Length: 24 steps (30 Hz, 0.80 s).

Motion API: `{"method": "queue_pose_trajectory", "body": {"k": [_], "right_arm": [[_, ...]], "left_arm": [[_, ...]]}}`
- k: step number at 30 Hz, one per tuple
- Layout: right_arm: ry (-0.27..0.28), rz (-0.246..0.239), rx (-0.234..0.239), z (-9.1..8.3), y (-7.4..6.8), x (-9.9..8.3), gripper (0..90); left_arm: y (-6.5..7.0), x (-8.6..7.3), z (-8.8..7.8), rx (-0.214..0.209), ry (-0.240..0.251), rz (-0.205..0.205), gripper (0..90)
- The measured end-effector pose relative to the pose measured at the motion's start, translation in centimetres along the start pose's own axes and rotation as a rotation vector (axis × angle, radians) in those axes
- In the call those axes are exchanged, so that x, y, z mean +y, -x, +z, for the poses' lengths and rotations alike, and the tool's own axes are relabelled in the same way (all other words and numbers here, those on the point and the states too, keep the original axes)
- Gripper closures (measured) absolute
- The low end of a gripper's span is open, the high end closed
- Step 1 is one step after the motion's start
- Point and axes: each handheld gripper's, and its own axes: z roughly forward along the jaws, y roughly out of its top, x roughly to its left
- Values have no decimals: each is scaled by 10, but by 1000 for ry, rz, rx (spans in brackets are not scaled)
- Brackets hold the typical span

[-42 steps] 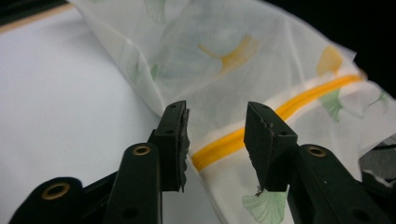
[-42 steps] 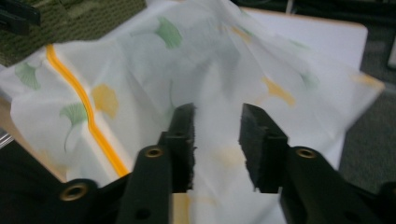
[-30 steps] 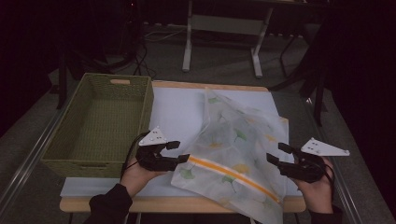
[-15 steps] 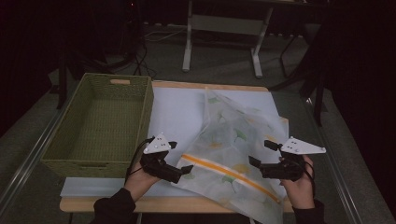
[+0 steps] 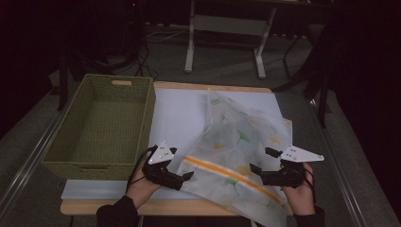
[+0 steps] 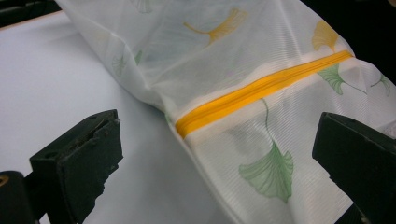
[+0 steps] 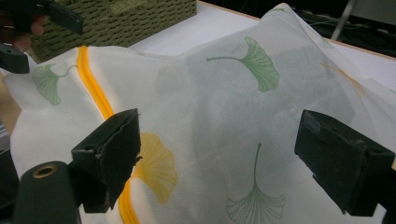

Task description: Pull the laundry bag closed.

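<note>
A white see-through mesh bag [image 5: 236, 142] printed with green and yellow leaves lies crumpled on the table, its yellow zipper [image 5: 227, 172] running across the near end. My left gripper [image 5: 187, 178] sits low at the bag's left edge, open, with the zipper's end [image 6: 261, 88] and bag cloth [image 6: 233, 46] between its wide jaws [image 6: 217, 126]. My right gripper [image 5: 260, 160] is open at the bag's right edge, with the cloth [image 7: 224, 84] lying between its jaws [image 7: 219, 119], untouched. Both pairs of jaws have just been opening.
A green woven basket [image 5: 94, 168] stands empty at the table's left. A pale mat [image 5: 179, 113] covers the wooden tabletop, bare between basket and bag. The table's front edge lies just under both hands. Metal stand legs [image 5: 191, 42] rise on the floor behind.
Both hands have sunk toward the table. The right gripper has shifted left onto the bag's edge. Both grippers' jaws stand wider than a second ago.
</note>
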Motion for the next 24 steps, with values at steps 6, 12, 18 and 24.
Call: {"method": "queue_pose_trajectory", "body": {"k": [6,12,18,24], "right_arm": [[5,-2,3,3,-1,-5,140],[19,-29,-3,8,-5,-14,140],[30,-32,-25,8,-4,-19,146],[-17,-78,-36,20,-7,-26,140]], "left_arm": [[-2,-7,-4,-7,18,-2,16],[-4,-19,-6,-4,20,-3,16],[-1,-27,0,8,-6,36,16],[4,-30,2,-15,-9,71,16]]}}
